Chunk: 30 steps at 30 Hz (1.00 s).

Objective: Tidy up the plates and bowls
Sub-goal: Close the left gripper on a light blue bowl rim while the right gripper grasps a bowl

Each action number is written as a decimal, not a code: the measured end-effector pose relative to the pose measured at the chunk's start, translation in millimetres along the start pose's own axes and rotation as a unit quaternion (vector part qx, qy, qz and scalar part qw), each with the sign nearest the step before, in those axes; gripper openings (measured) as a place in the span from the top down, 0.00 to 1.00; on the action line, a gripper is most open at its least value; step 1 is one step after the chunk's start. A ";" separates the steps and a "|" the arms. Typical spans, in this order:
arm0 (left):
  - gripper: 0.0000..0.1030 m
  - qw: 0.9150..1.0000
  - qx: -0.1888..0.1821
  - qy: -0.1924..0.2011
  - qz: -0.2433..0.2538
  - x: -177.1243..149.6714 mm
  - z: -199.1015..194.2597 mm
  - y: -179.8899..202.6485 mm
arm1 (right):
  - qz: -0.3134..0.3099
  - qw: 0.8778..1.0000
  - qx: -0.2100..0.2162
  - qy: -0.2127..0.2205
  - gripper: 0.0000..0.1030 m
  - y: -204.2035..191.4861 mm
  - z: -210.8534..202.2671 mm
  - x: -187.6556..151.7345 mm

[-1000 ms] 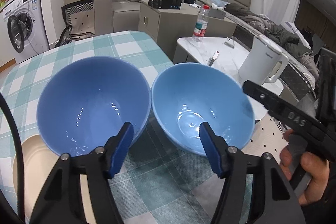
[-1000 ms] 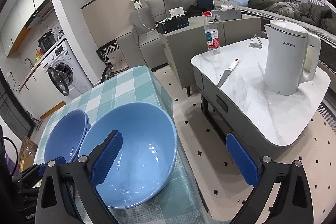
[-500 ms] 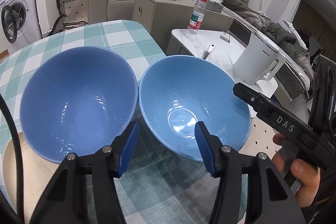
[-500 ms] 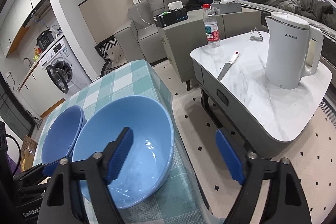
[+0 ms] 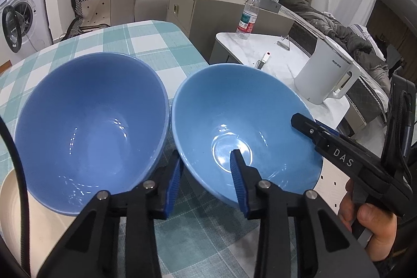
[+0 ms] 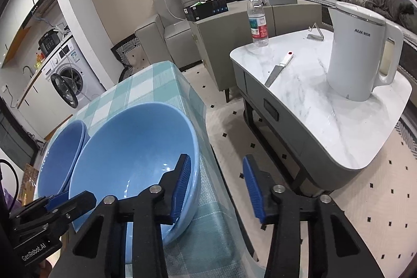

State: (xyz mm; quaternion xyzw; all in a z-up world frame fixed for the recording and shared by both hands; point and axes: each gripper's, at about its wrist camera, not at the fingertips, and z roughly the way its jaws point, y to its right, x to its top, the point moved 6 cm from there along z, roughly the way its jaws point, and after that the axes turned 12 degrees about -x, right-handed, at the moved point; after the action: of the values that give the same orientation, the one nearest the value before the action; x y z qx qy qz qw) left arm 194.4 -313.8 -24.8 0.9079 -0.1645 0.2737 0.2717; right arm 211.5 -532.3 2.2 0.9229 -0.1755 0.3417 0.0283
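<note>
Two blue bowls stand side by side on the checked table [image 5: 146, 35]. My left gripper [image 5: 206, 183] straddles the near left rim of the lighter bowl [image 5: 245, 121]. One pad is between the bowls, the other inside; the jaws are closing. My right gripper [image 6: 217, 188] straddles the same bowl's [image 6: 130, 147] right rim. Its left pad is inside and its right pad is clear of the wall, also closing. The darker bowl [image 5: 88, 121] shows a double rim, as if nested in another. A cream plate [image 5: 10, 189] lies at its near left.
The lighter bowl stands close to the table's right edge, with tiled floor [image 6: 260, 121] below. Beyond stands a marble side table [image 6: 325, 108] with a white kettle [image 6: 357, 54], a water bottle [image 6: 258, 20] and a knife [image 6: 278, 67]. A sofa and a washing machine [image 5: 18, 22] are behind.
Both grippers have sunk towards the lighter bowl and their jaws have narrowed a lot. Each now has the bowl's rim between its pads.
</note>
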 end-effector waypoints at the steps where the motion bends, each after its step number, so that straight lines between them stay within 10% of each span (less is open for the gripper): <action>1: 0.67 1.000 -0.001 0.000 0.001 0.0 0.1 0.0 | 0.000 1.000 0.004 -0.001 0.65 -0.3 0.0 -0.3; 22: 0.68 1.000 0.000 0.000 0.020 1.7 0.0 3.5 | -0.023 0.999 0.019 0.022 0.77 -12.5 -5.9 1.2; 30: 0.68 1.000 0.004 -0.002 0.017 -0.6 2.6 0.8 | -0.007 0.999 0.006 0.037 0.58 1.0 -10.7 5.7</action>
State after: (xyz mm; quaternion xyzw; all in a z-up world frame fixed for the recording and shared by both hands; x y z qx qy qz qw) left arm 194.6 -315.9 -26.7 0.9065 -0.1792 0.2773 0.2631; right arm 208.5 -533.1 14.0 0.9109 -0.1659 0.3765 0.0313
